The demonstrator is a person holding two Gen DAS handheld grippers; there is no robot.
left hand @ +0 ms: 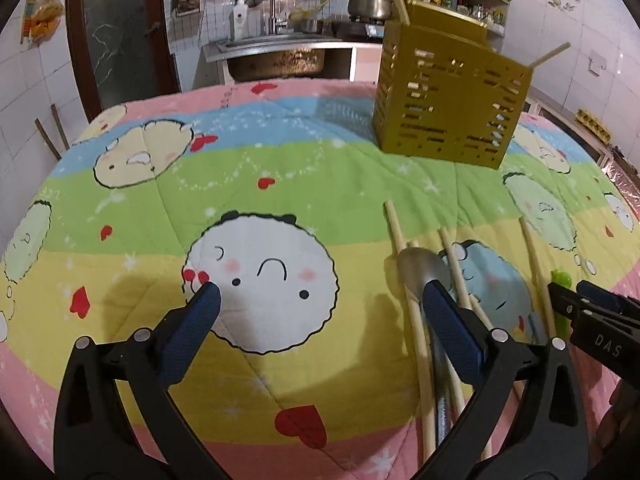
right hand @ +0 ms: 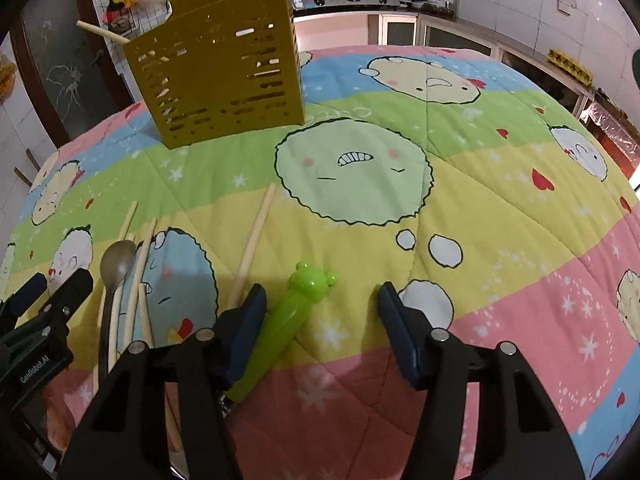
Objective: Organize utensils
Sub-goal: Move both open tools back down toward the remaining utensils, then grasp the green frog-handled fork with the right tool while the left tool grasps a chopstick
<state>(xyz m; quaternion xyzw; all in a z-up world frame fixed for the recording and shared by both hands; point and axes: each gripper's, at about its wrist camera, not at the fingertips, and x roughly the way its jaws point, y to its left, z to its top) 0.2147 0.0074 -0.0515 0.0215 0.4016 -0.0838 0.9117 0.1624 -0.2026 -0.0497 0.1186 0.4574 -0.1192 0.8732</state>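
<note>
A gold slotted utensil holder (left hand: 448,100) (right hand: 216,80) stands on the cartoon quilt (left hand: 248,184) (right hand: 500,220), with chopsticks poking out of it. A metal spoon (left hand: 424,268) (right hand: 116,264) and several wooden chopsticks (left hand: 456,268) (right hand: 138,264) lie together in front of it. My left gripper (left hand: 320,300) is open wide, its right finger over the spoon's neck. One chopstick (right hand: 256,236) lies apart. A green bear-headed utensil (right hand: 296,304) (left hand: 560,280) lies between the open jaws of my right gripper (right hand: 322,306), close against the left finger.
Behind the table are a sink counter (left hand: 280,44), a steel pot (left hand: 368,2) and a stove shelf (right hand: 352,0). A dark door (left hand: 116,32) stands at the left. The quilt falls away at the near and side edges.
</note>
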